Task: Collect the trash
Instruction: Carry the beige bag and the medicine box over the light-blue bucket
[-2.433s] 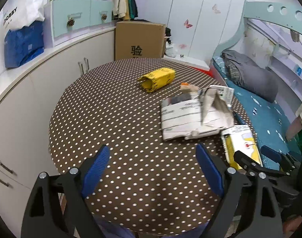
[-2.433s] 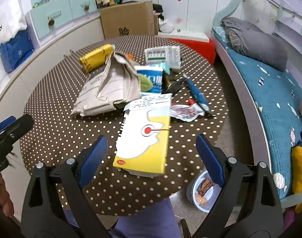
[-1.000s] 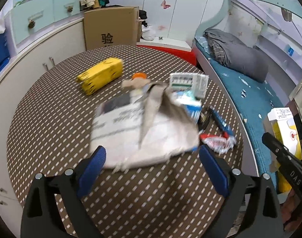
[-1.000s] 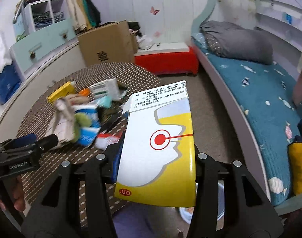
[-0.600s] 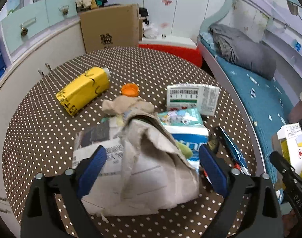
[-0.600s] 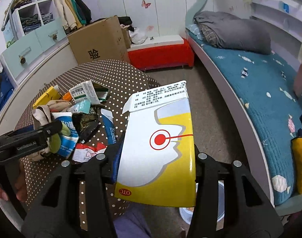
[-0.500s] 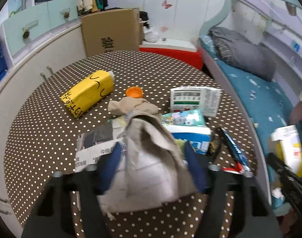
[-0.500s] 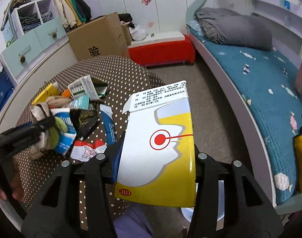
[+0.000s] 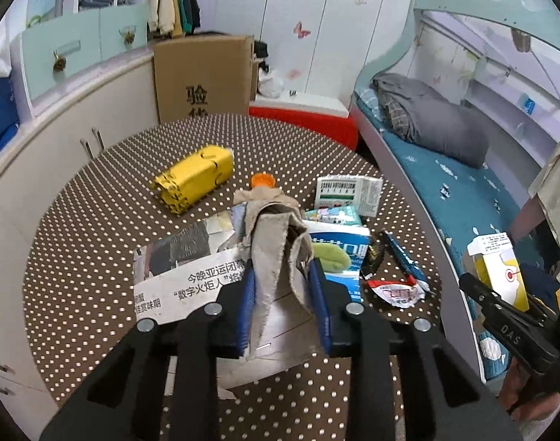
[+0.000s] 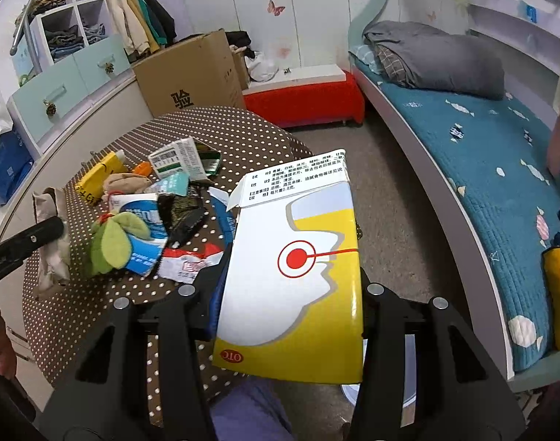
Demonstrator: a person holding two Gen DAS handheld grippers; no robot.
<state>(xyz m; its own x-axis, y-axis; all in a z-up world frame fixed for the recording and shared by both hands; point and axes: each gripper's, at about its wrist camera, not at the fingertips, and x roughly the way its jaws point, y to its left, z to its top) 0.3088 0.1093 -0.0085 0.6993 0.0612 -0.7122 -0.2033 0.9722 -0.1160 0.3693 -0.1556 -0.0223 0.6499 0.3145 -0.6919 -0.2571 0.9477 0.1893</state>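
**Q:** Why did so much litter sit on the round polka-dot table [image 9: 96,191]?

**A:** It appeared to be the collection point: a newspaper sheet [image 9: 184,283] lay flat under the pile, with a yellow carton [image 9: 195,178] apart toward the far side.

**Q:** And the torn paper bag [image 9: 276,257]?

**A:** It stood bunched between the left gripper [image 9: 283,308], whose jaws were closing on it, probably to lift it clear.

**Q:** The right gripper [image 10: 287,308]?

**A:** It was clamped on a yellow-and-white medicine box [image 10: 294,268], held off the table's edge above the floor, apparently bound for a bin.

**Q:** The smallest piece?

**A:** A red-and-white wrapper [image 9: 394,290] lay by the table's edge.
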